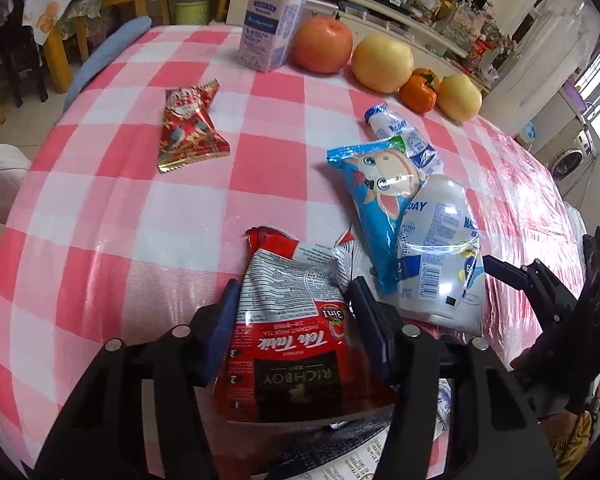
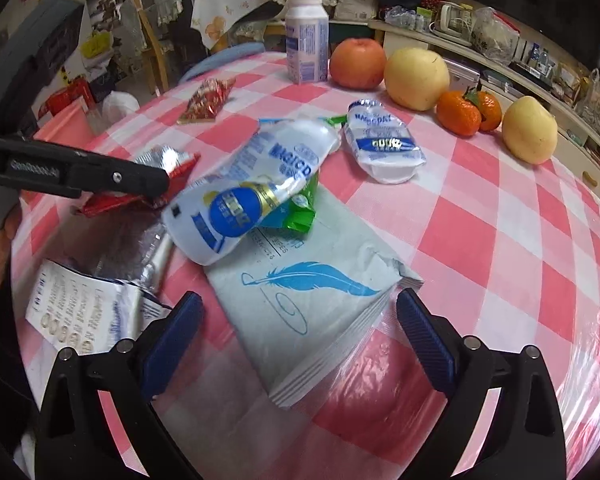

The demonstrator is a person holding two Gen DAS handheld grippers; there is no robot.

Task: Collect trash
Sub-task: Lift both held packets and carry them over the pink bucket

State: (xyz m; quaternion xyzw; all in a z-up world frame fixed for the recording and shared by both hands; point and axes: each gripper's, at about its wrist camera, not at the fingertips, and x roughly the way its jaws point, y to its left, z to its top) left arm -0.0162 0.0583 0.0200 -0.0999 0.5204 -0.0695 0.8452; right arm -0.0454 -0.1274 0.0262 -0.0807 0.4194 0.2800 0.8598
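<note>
Left gripper clenched on red tea packet; right gripper wide open, straddling tissue pack on checked tablecloth.

On the far side of the table from the gripper stands a white milk carton with blue print and a white cap, upright. Just to its right lies a red apple, then a big yellow pear, two small tangerines touching each other, and a smaller yellow pear. All rest on a tablecloth of pink and white squares.
</note>
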